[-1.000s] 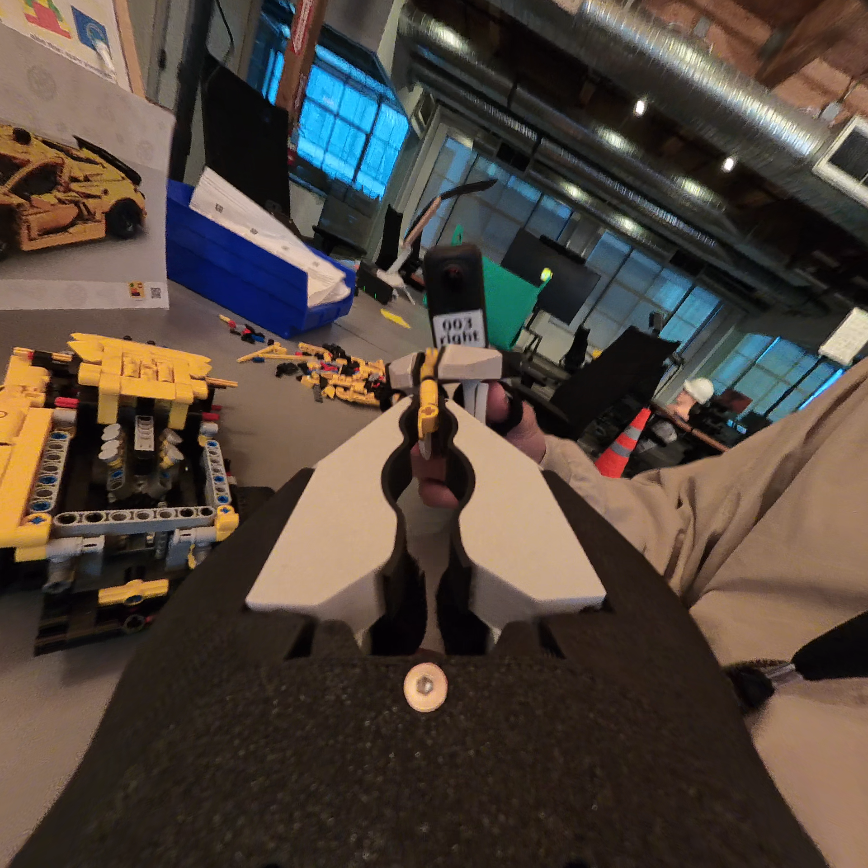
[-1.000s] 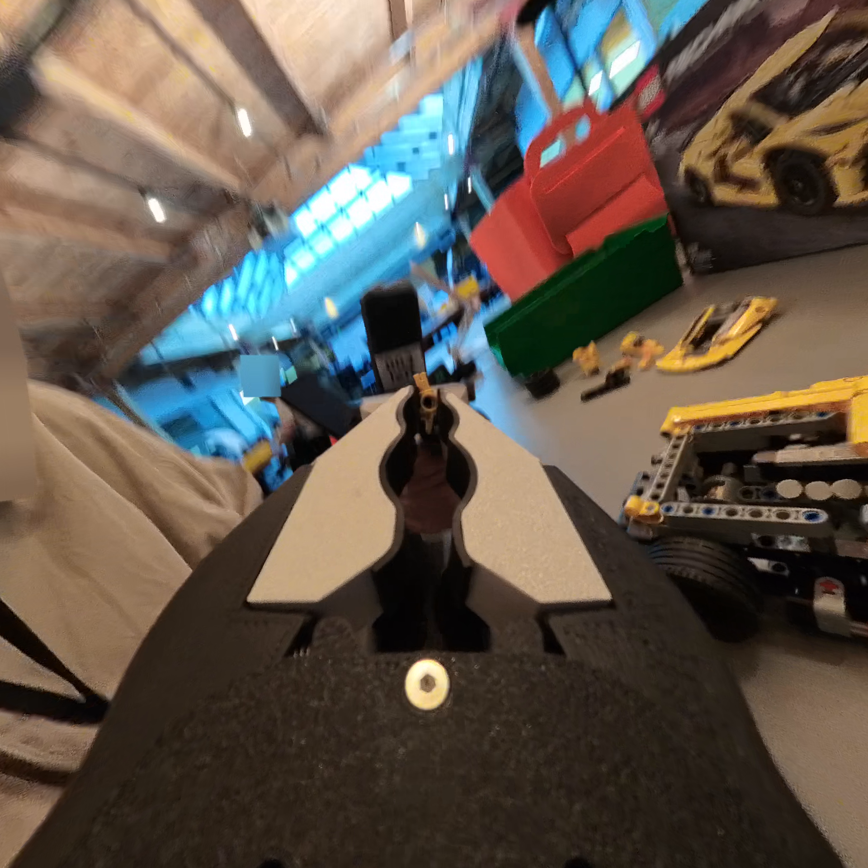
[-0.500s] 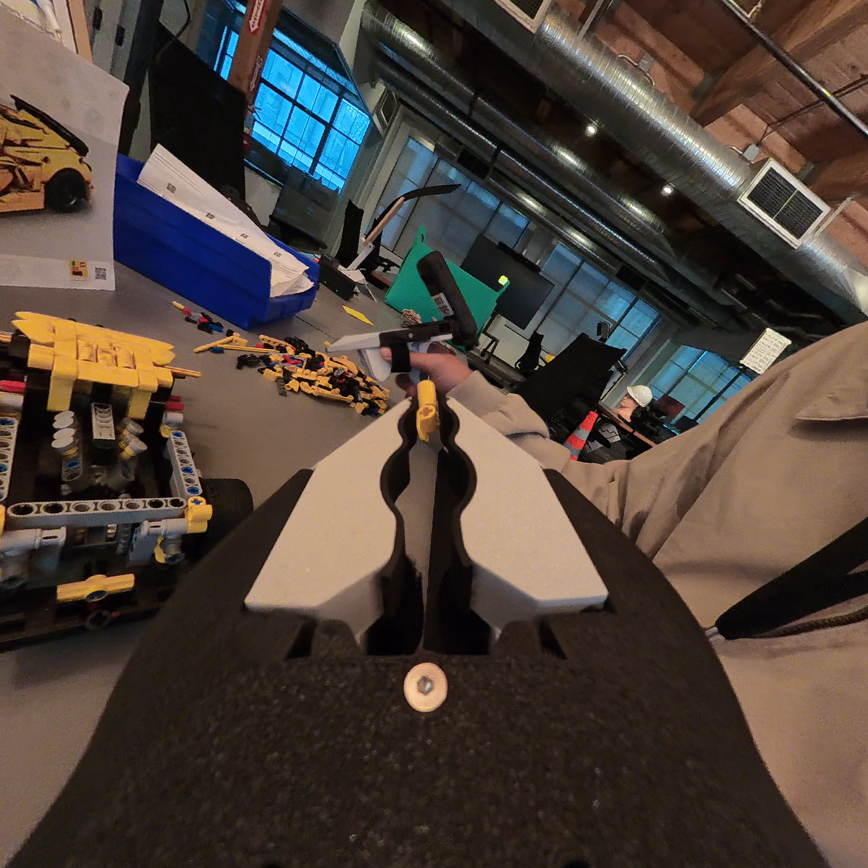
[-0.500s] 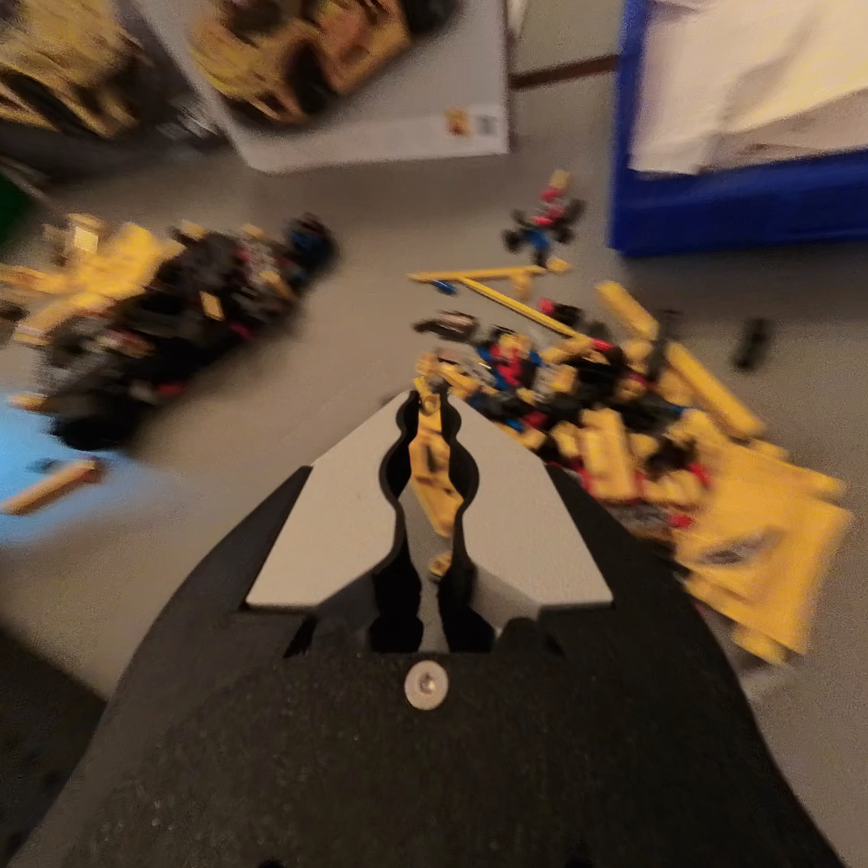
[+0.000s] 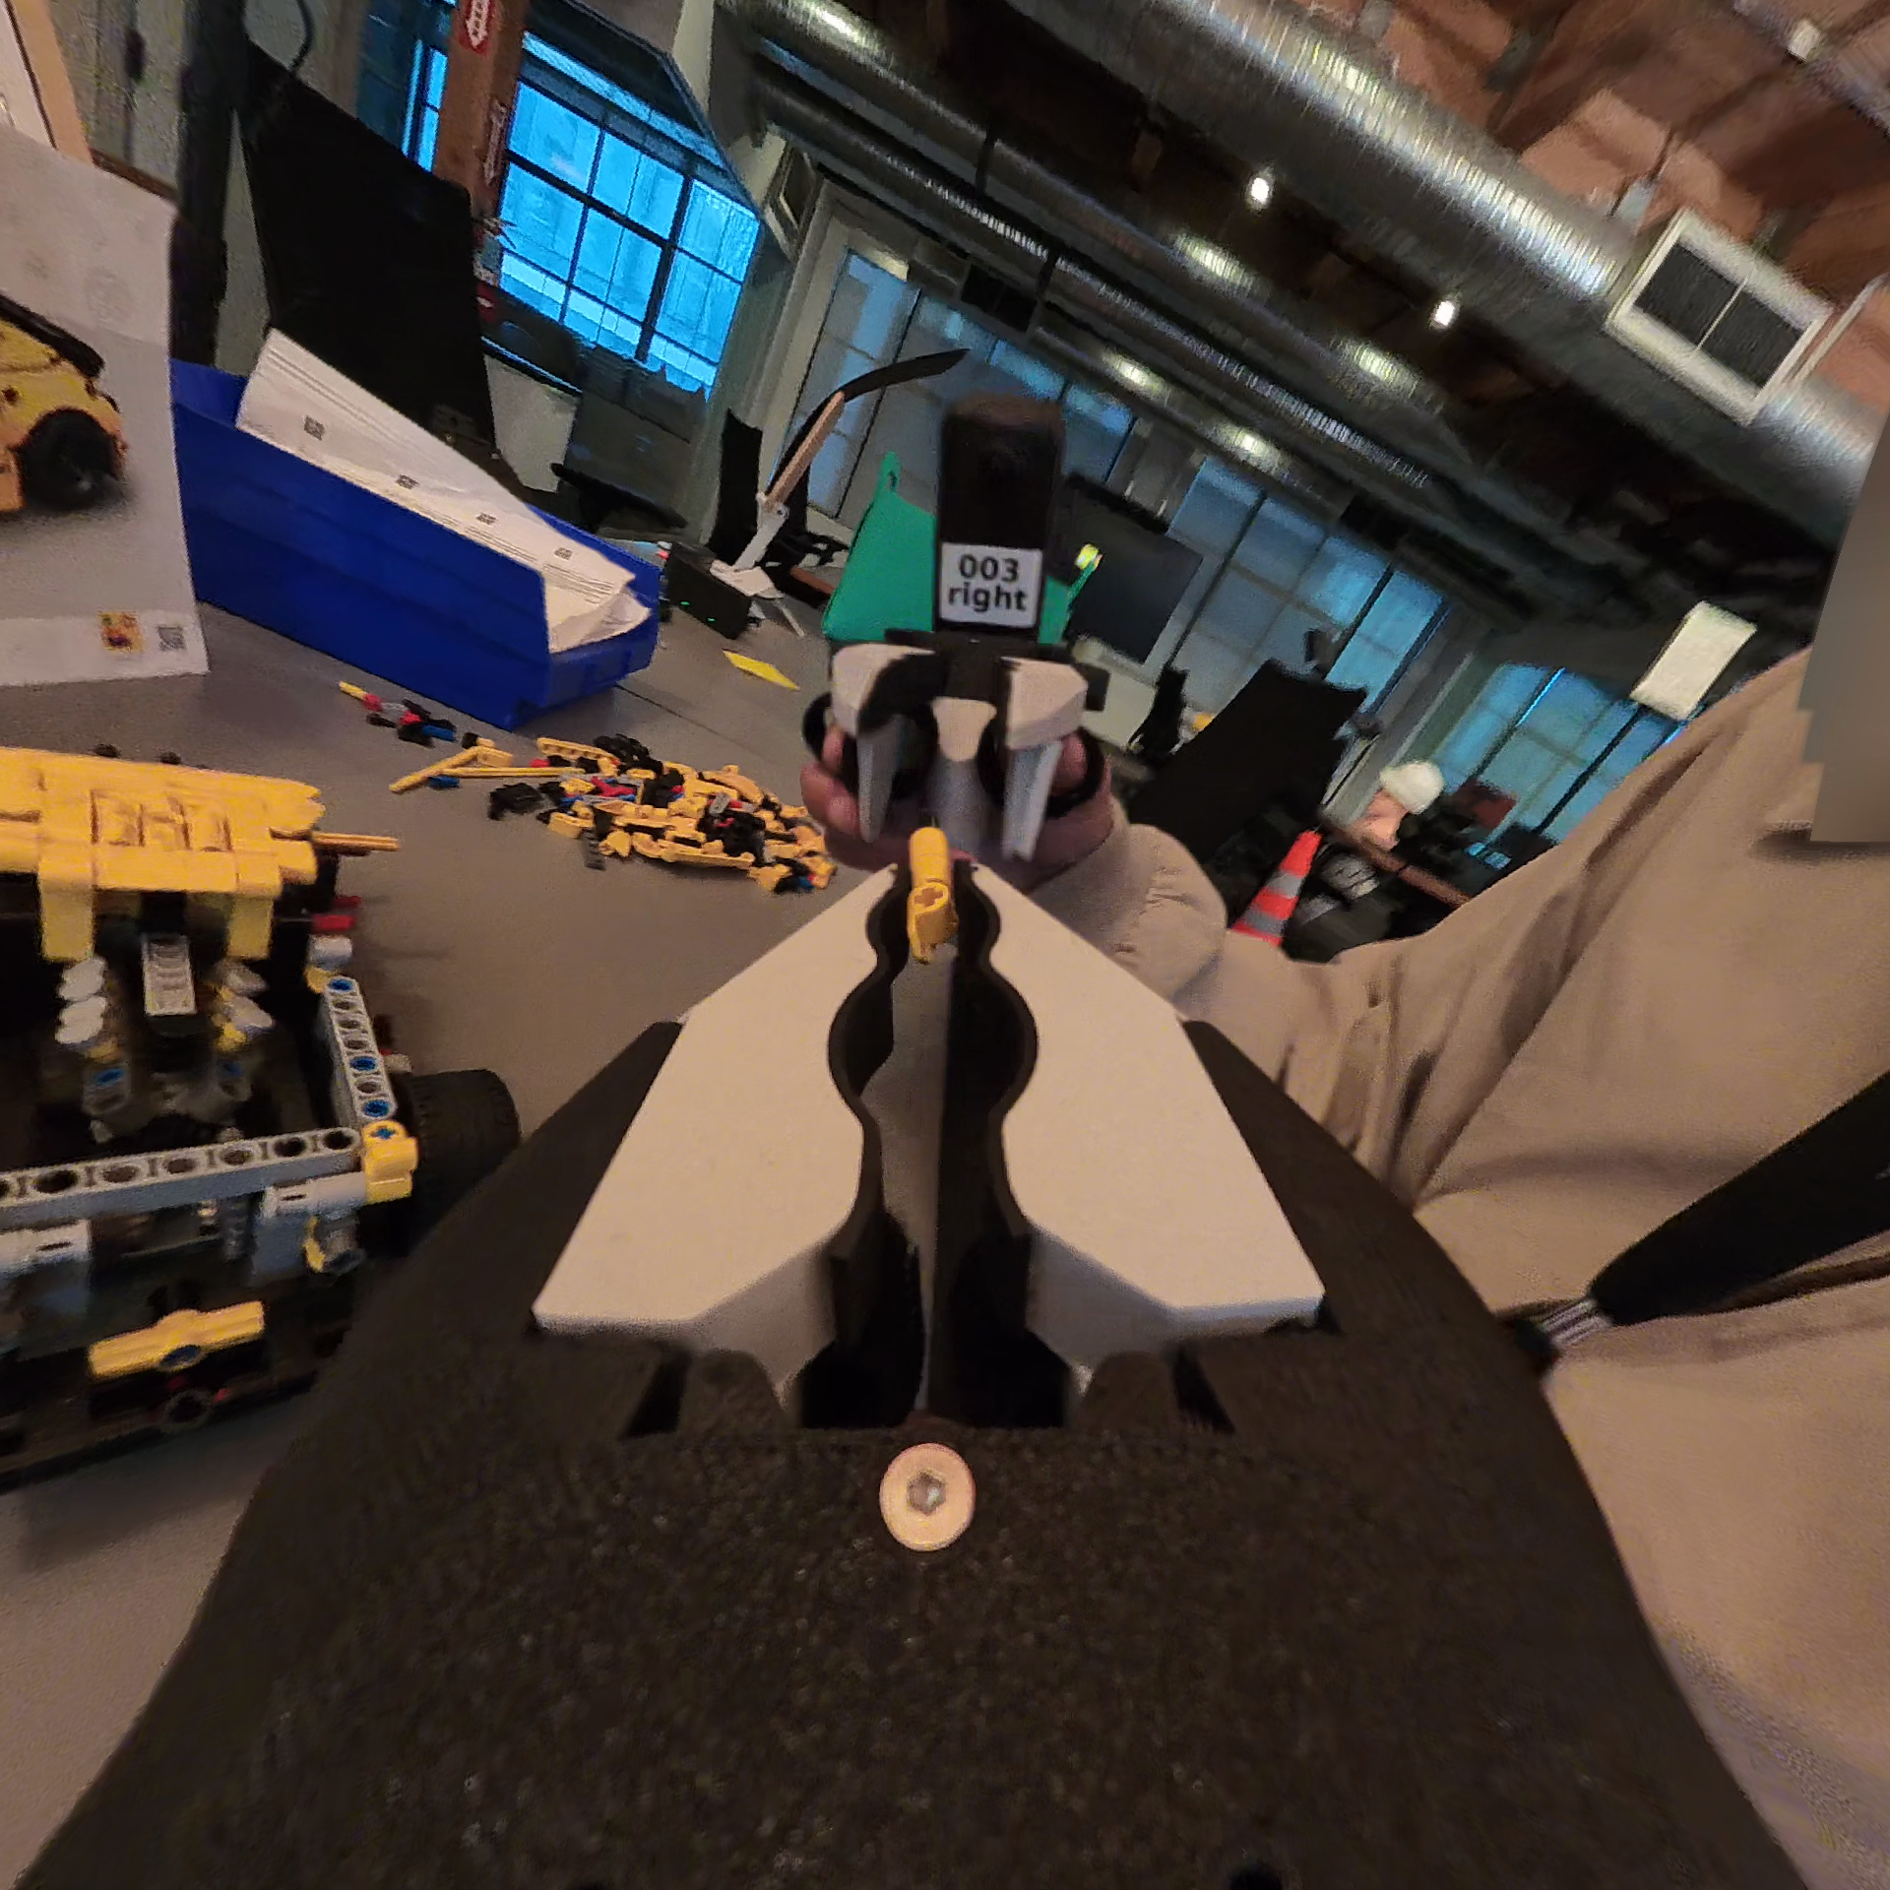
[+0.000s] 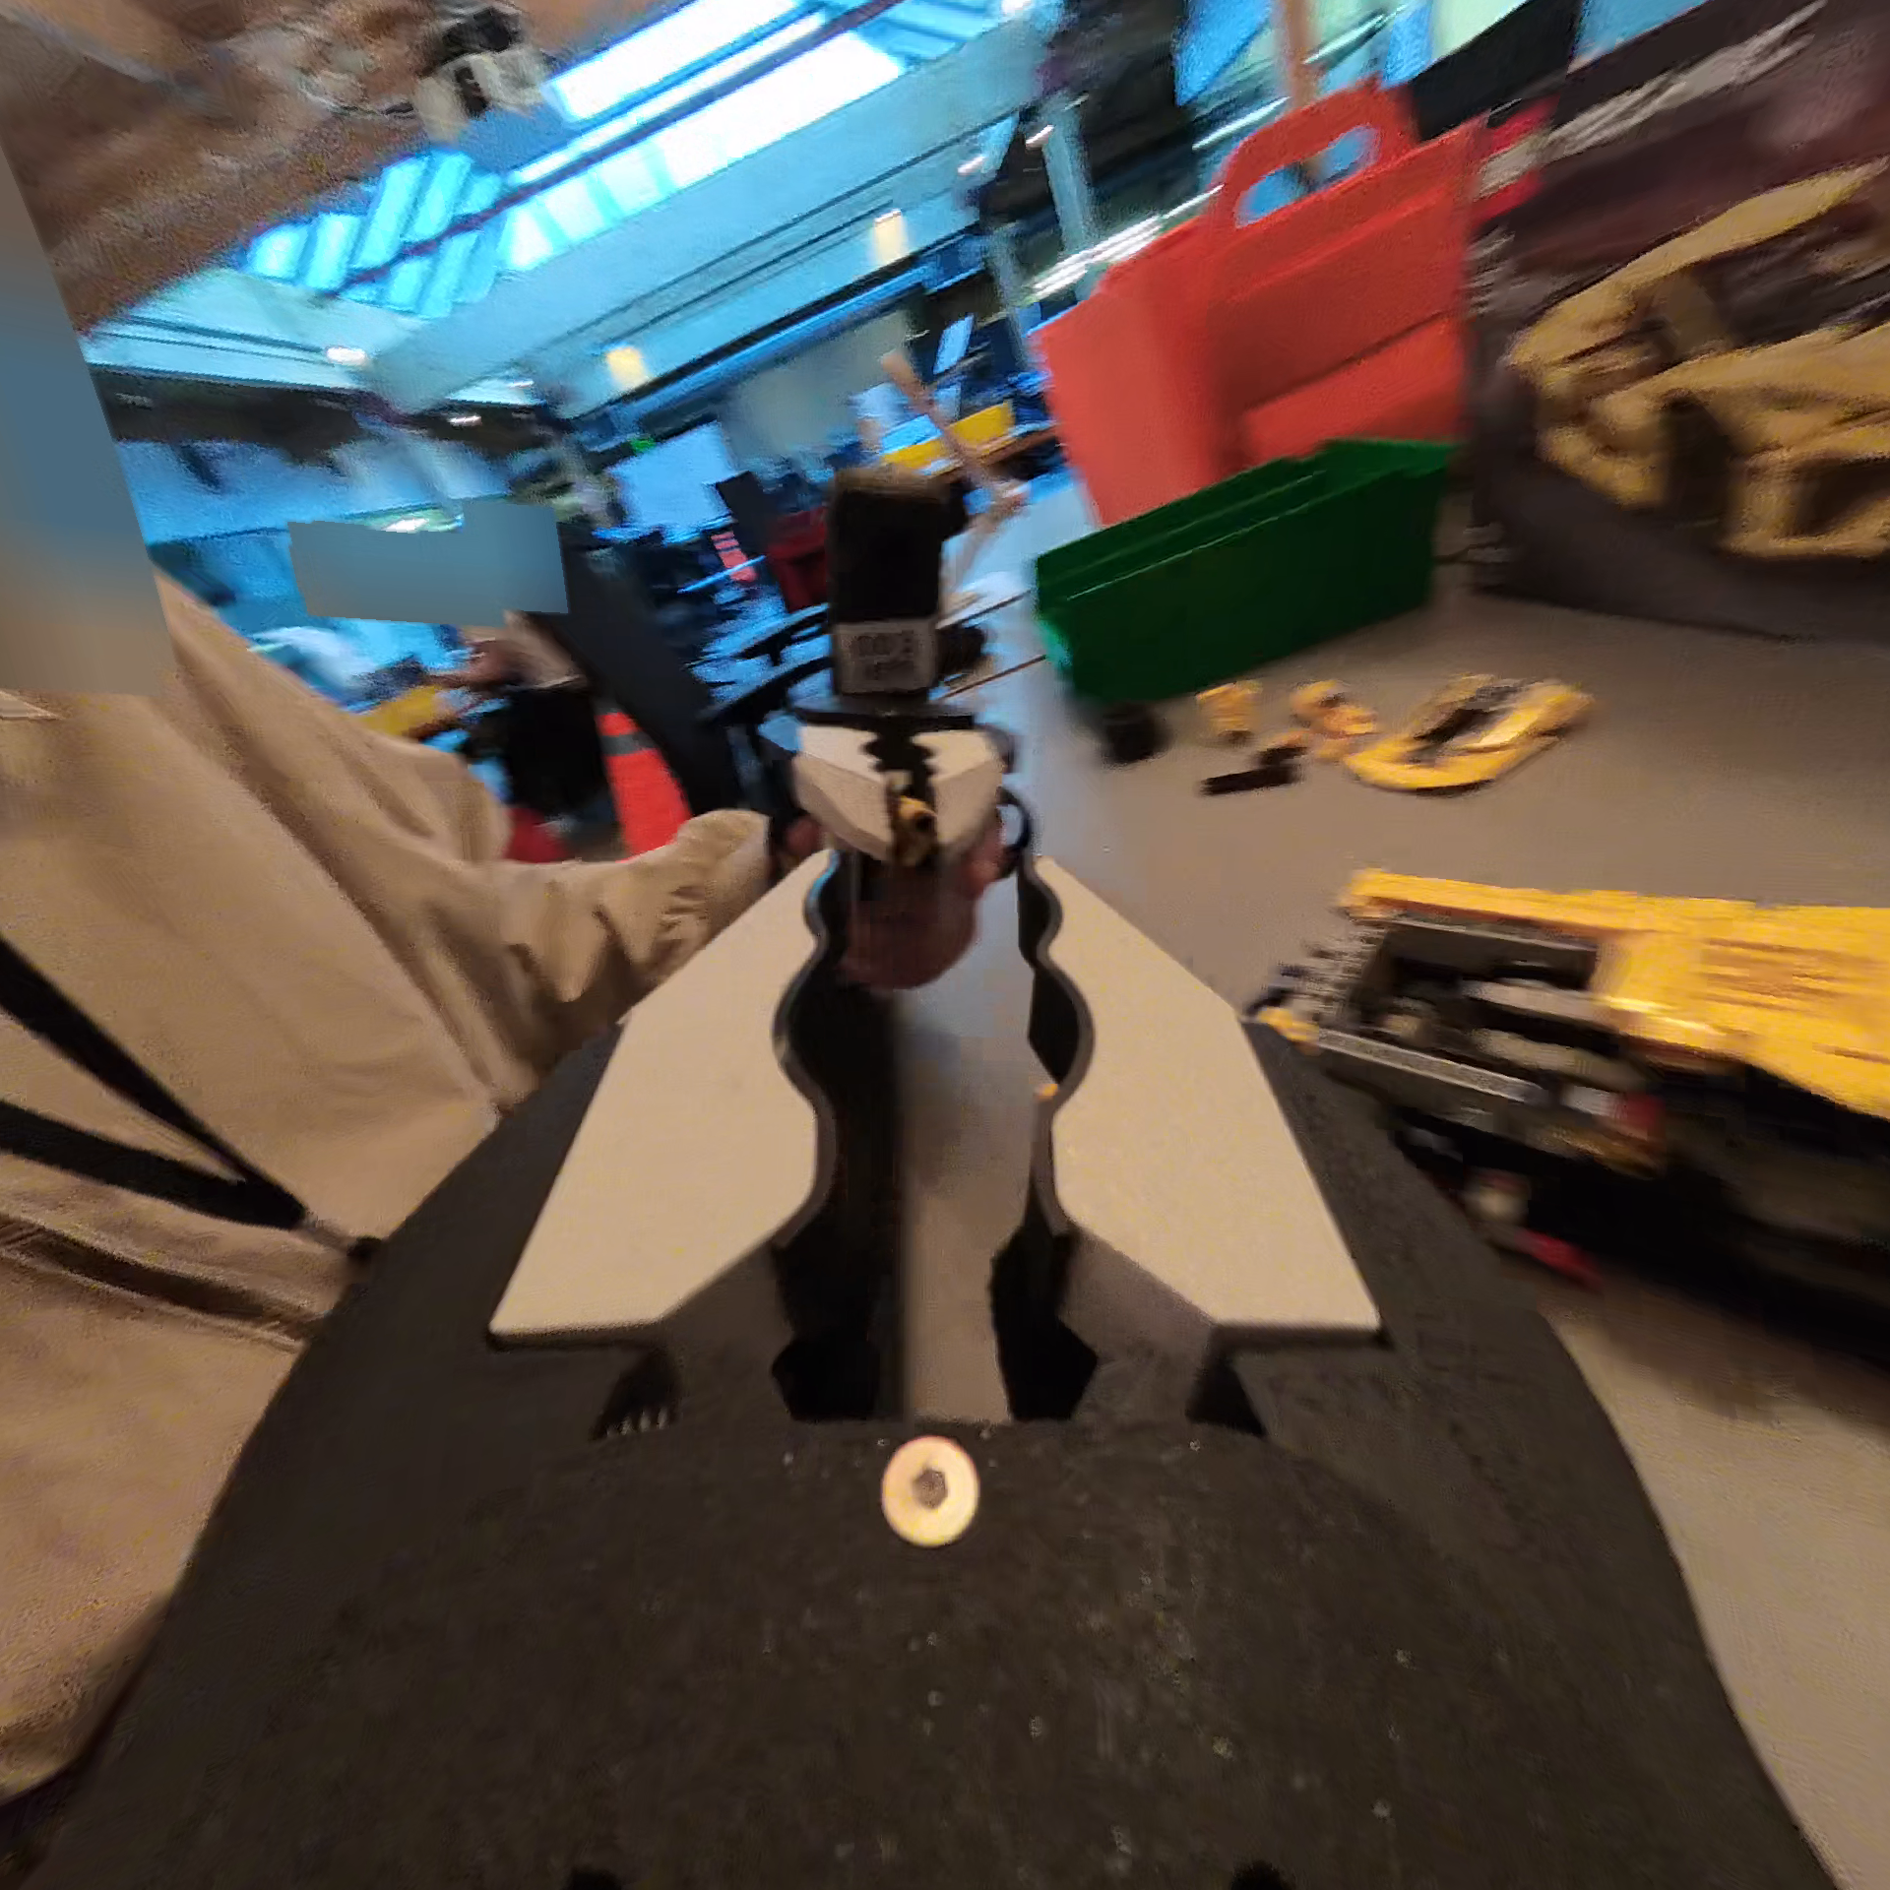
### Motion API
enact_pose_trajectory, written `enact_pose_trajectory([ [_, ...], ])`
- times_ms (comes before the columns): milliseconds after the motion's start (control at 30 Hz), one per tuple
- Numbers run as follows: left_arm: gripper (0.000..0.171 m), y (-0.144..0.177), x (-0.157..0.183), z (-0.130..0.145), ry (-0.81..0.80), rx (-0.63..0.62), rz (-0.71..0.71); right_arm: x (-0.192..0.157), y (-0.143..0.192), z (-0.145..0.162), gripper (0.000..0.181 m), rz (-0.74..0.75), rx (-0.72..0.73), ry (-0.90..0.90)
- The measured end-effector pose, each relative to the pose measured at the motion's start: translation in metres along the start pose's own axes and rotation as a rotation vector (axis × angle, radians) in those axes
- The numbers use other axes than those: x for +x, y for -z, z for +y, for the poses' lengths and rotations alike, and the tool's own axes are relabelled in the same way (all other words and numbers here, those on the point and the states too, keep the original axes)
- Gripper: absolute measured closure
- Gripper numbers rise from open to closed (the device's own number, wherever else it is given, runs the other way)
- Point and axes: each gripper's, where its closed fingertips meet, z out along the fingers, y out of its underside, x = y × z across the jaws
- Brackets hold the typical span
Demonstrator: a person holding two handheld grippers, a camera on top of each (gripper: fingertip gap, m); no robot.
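My left gripper [image 5: 926, 878] is shut on a small yellow toy brick pin [image 5: 929, 905] that sticks out of its tips, held up above the grey table [image 5: 573, 951]. My right gripper [image 6: 920, 890] is open and empty. It points straight at the left gripper [image 6: 892, 793], just short of the yellow pin [image 6: 913, 818]. In the left wrist view the right gripper [image 5: 951, 818] faces me with its fingers apart, close behind the pin. A half-built yellow and black toy car [image 5: 194, 1033] stands on the table to the left.
A pile of loose yellow, black and red pieces [image 5: 665, 808] lies behind the car. A blue bin [image 5: 409, 583] with papers and a box with a car picture [image 5: 72, 481] stand at the back. The right wrist view shows the car [image 6: 1636, 1023], a green bin [image 6: 1248, 573], a red bag [image 6: 1289, 327] and the person's beige sleeve [image 6: 358, 920]. Tip to tip, the grippers are about 5 cm apart.
The right gripper, shut at the pin a second ago, swung out over the loose pile and came back facing the left gripper, now open. The left gripper kept hold of the pin.
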Motion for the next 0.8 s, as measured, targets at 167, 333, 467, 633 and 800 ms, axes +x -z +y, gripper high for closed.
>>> enact_pose_trajectory([
  [167,0.165,-0.009,0.004,0.016,-0.111,-0.085,-0.028,-0.012,-0.034,0.02,0.164,-0.148,-0.011,-0.076],
  [333,0.165,-0.011,0.005,0.02,-0.096,-0.107,-0.017,-0.012,-0.036,0.025,0.173,-0.124,-0.027,-0.017],
  [467,0.165,-0.012,0.001,0.024,-0.106,-0.13,-0.04,-0.008,-0.036,0.03,0.175,-0.104,-0.051,-0.016],
  [633,0.166,-0.011,0.001,0.026,-0.125,-0.14,-0.04,-0.008,-0.036,0.032,0.175,-0.102,-0.074,-0.017],
  [800,0.167,-0.012,0.003,0.019,-0.19,-0.109,-0.058,-0.01,-0.035,0.025,0.176,-0.117,-0.068,0.013],
])
